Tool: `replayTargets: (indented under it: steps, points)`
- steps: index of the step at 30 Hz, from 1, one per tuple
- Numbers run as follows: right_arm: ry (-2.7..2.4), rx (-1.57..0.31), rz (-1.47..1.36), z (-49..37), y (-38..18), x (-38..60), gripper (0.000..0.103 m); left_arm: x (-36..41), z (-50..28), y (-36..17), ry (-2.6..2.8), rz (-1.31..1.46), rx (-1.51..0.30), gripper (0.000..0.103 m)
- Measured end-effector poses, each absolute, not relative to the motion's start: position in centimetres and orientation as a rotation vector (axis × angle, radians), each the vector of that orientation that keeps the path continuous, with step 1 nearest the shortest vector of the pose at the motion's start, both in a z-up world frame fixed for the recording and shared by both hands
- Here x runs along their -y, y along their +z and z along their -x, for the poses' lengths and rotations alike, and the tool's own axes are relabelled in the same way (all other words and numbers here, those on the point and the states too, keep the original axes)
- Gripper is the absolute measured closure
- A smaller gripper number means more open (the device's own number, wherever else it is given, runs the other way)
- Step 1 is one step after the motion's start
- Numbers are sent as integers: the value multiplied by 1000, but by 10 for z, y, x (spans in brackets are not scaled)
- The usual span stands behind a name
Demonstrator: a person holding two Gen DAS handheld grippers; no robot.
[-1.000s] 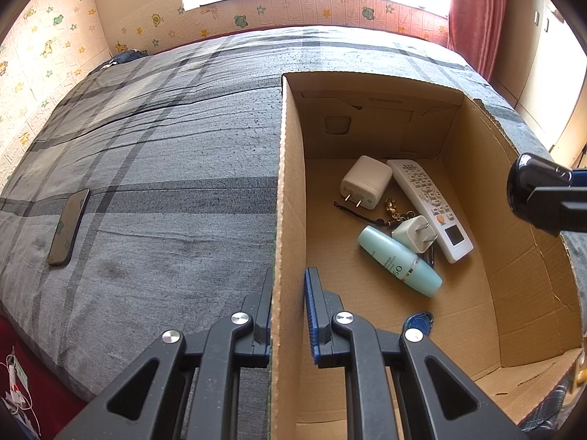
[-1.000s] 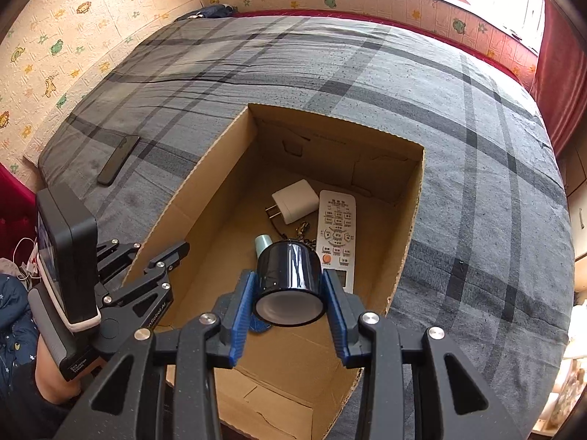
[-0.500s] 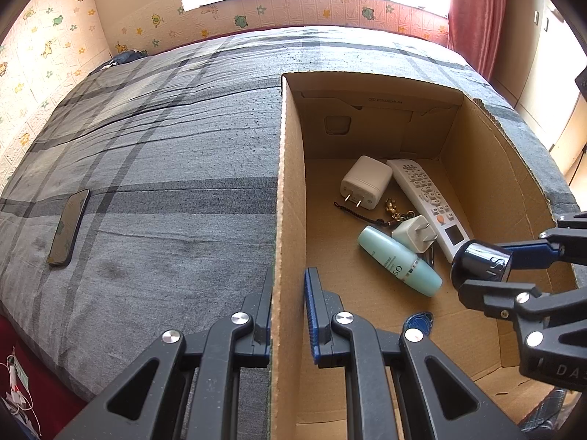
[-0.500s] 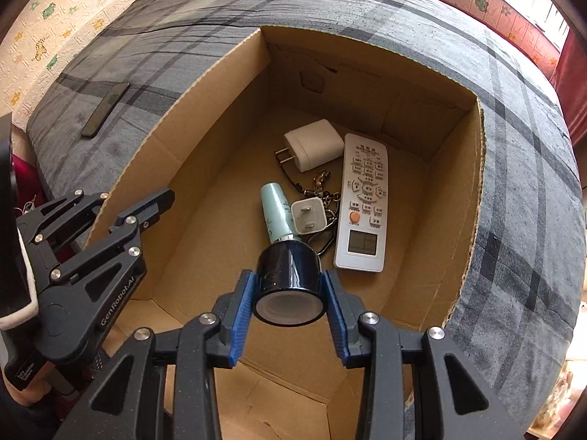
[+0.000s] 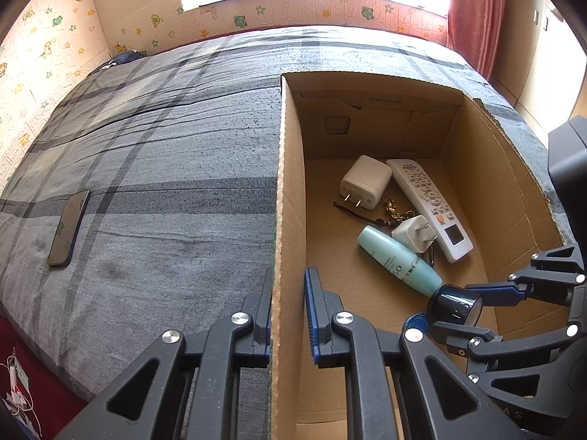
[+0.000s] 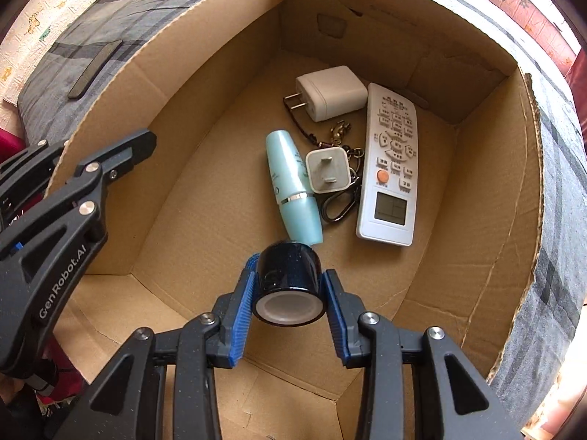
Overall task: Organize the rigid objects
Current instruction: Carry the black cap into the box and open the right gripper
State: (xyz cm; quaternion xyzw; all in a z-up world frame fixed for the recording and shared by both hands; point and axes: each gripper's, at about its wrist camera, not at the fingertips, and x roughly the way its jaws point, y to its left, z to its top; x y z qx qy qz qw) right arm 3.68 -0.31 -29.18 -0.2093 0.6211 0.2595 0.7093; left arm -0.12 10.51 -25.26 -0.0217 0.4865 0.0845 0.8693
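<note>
My right gripper (image 6: 289, 304) is shut on a dark blue jar (image 6: 288, 286) and holds it low inside the cardboard box (image 6: 205, 84), just in front of a teal bottle (image 6: 290, 183); the jar also shows in the left wrist view (image 5: 453, 302). My left gripper (image 5: 288, 311) is shut on the box's left wall (image 5: 288, 198). On the box floor lie a white remote (image 6: 392, 161), a large white charger (image 6: 330, 93), a small white plug (image 6: 326, 170) and a keychain (image 6: 341, 198). A blue tag (image 5: 416, 324) lies under the jar.
The box sits on a grey plaid bed (image 5: 154, 168). A dark phone (image 5: 68, 227) lies on the bed to the left of the box; it also shows in the right wrist view (image 6: 95, 68). Walls and a window are beyond the bed.
My right gripper has come down into the box with the jar, from above the rim to near the floor by the teal bottle. The left gripper has not moved.
</note>
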Motion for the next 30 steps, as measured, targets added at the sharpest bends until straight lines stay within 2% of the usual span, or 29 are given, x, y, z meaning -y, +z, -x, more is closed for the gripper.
replayTargets:
  steps: [11,13,15,30]
  points:
    - [581,-1362,453,-39,-284,6,62,-105,1,-253,177,47,-1018,88]
    - [584,-1353,454,-39,-280,4,54,-105,1,-253,177,46,-1018,88]
    - [582,-1343,453,-39,-277,3,51,-104,1,-253,177,46,-1018,88]
    - [567,-1256,498,-31,-245,-3,51,-104,1,-253,178,44,-1019,88]
